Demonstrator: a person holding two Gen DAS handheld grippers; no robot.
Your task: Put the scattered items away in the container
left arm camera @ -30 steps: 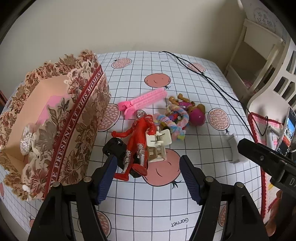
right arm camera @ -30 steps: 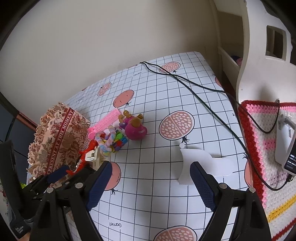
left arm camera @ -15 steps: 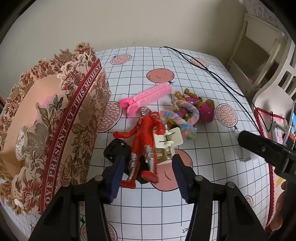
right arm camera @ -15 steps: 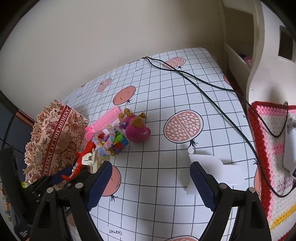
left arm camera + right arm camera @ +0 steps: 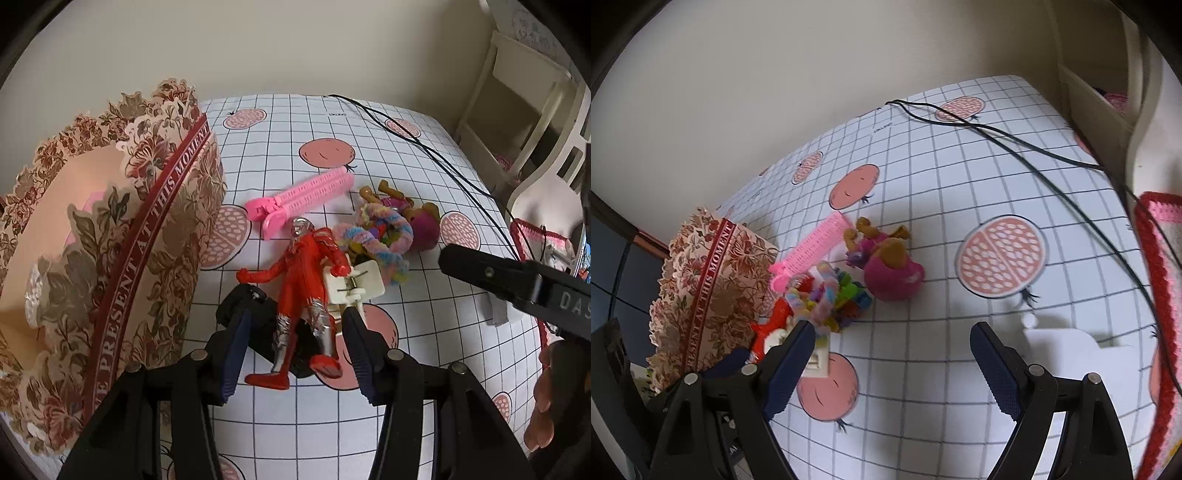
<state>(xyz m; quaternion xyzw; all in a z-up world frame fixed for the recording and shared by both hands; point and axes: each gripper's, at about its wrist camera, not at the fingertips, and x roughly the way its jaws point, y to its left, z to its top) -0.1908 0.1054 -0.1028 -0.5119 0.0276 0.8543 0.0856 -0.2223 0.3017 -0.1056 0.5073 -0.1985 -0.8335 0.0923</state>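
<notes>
Left wrist: one red figure (image 5: 308,291), one pink clip (image 5: 306,199), one box (image 5: 110,236).

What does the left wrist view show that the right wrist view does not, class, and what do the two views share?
Only the left wrist view shows the black toy under the red figure's legs, and the left hand-held gripper, whose jaws have just been closing around those legs. Only the right wrist view shows the white holder clearly and the open right hand-held gripper. Both show the floral box, pink clip and pink doll.
</notes>
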